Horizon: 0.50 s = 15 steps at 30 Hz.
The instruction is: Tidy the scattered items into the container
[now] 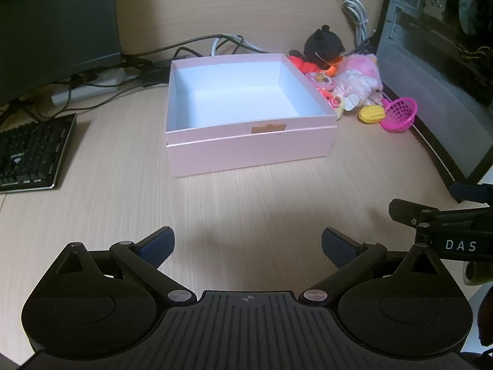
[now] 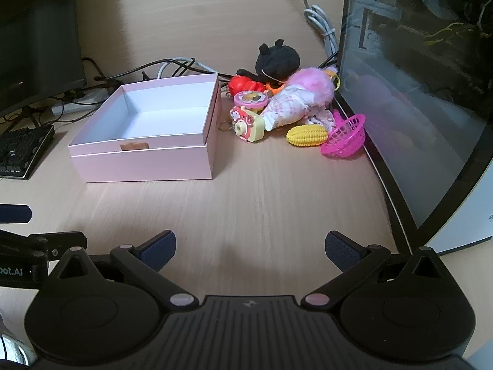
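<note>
So the pink box (image 2: pixel 144 154) sits mid-desk with nothing in it, white inside showing all the way to the corners. All the toys are piled just beside its right wall, up against the PC case (image 2: pixel 416 108): a black plush (image 2: pixel 277 58), a fluffy pink doll (image 2: pixel 295 98), a little toy camera (image 2: pixel 248 126), a yellow toy corn (image 2: pixel 306 135) and a pink basket (image 2: pixel 345 137) tipped on its side. There's something red (image 2: pixel 243 84) behind them, maybe another plush, hard to tell.

Looks like the very start, nothing packed yet. Both the left gripper (image 1: pixel 246 243) and the right gripper (image 2: pixel 249 246) hang over bare desk, well short of the box, jaws spread wide with nothing between them.

Next move I'd guess is the right one reaching for the corn or basket, since those lie loose at the front of the pile.

The right view shows the pile properly; from the left, the box wall hides the camera and half the heap, but you get the keyboard (image 1: pixel 30 154) fully.
</note>
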Each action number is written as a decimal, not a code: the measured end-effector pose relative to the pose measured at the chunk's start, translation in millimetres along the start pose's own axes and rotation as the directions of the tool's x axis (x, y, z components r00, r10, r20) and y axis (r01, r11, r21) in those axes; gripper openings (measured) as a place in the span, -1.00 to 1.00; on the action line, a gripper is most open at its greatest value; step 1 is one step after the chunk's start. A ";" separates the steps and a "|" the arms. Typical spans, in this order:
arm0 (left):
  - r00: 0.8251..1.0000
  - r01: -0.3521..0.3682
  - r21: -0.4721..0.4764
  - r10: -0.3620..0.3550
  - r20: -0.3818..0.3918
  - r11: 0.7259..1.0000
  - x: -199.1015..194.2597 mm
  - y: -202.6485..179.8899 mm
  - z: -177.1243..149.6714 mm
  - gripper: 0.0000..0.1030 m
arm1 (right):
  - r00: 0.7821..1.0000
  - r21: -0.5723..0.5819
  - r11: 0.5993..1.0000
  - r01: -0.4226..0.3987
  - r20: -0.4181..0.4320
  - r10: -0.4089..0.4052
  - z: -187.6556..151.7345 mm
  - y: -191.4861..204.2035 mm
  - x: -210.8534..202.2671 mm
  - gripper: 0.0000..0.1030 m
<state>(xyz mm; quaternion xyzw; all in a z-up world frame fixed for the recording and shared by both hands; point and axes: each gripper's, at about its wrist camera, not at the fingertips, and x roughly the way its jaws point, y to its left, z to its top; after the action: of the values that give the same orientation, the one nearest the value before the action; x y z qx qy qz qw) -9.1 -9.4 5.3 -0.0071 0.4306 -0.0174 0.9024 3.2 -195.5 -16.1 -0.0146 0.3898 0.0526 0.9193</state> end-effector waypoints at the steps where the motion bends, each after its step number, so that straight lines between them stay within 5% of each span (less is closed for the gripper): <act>1: 1.000 -0.001 -0.001 0.001 -0.002 1.000 0.2 0.0 -0.2 1.00 | 1.000 0.000 1.000 -0.001 0.000 0.001 0.0 -0.2 -0.1 1.00; 15: 1.000 -0.002 -0.003 0.002 -0.017 1.000 1.8 1.2 0.0 1.00 | 1.000 0.008 1.000 0.004 0.003 -0.004 0.5 -2.0 0.0 1.00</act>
<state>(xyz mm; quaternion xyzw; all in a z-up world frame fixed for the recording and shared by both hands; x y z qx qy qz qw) -8.0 -8.3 3.8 -0.0080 0.4382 -0.0156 0.8987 3.7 -197.5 -15.7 -0.0119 0.3884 0.0491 0.9201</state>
